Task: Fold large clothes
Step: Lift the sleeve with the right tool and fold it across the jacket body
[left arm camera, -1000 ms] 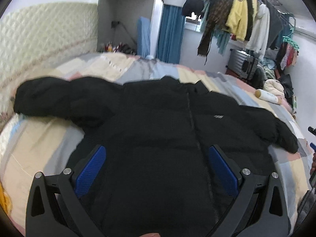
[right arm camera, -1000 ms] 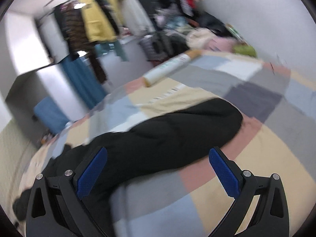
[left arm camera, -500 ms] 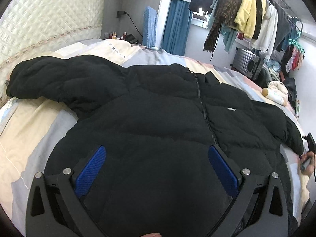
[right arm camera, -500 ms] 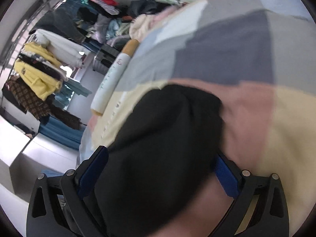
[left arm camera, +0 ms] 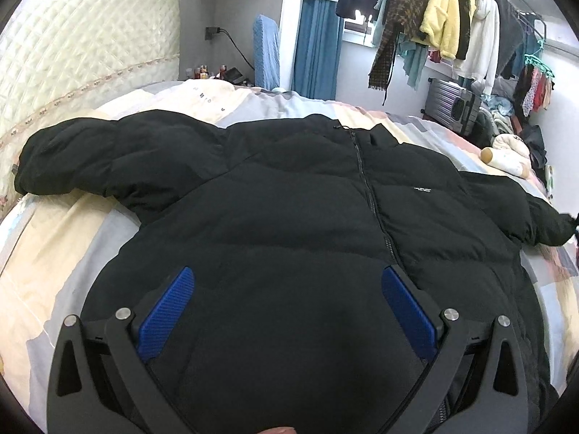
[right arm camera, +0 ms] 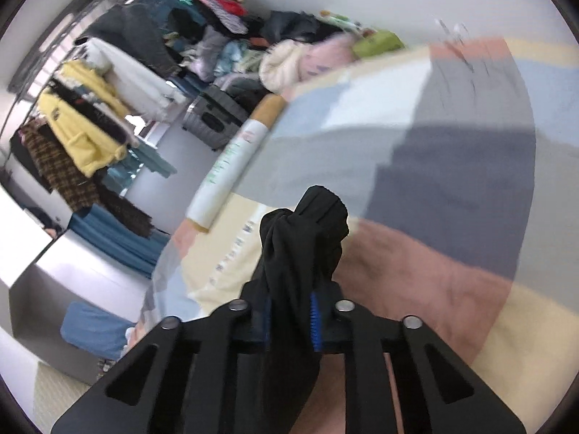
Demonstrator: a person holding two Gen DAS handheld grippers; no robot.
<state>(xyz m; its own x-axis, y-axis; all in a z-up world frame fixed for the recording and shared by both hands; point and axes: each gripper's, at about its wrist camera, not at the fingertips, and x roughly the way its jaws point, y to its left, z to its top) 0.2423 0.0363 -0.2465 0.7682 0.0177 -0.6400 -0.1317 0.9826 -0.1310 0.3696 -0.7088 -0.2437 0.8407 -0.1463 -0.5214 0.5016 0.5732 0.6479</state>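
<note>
A large black puffer jacket (left arm camera: 296,199) lies spread face up on the patchwork bed cover (left arm camera: 47,253), zip closed, both sleeves out to the sides. My left gripper (left arm camera: 286,307) is open and empty above the jacket's lower front. My right gripper (right arm camera: 289,311) is shut on the cuff of the jacket's right-hand sleeve (right arm camera: 307,231), which bunches up between the blue pads (right arm camera: 315,322). The same sleeve end shows at the right edge of the left wrist view (left arm camera: 550,228).
A quilted headboard (left arm camera: 72,61) stands at the left. A long cream bolster (right arm camera: 231,166) lies at the bed's far edge. A rail of hanging clothes (left arm camera: 452,21), a grey suitcase (left arm camera: 452,103) and a pile of clothes (right arm camera: 289,50) stand beyond the bed.
My right gripper moved onto the sleeve end and closed on the cuff. My left gripper drew closer over the jacket and stayed open.
</note>
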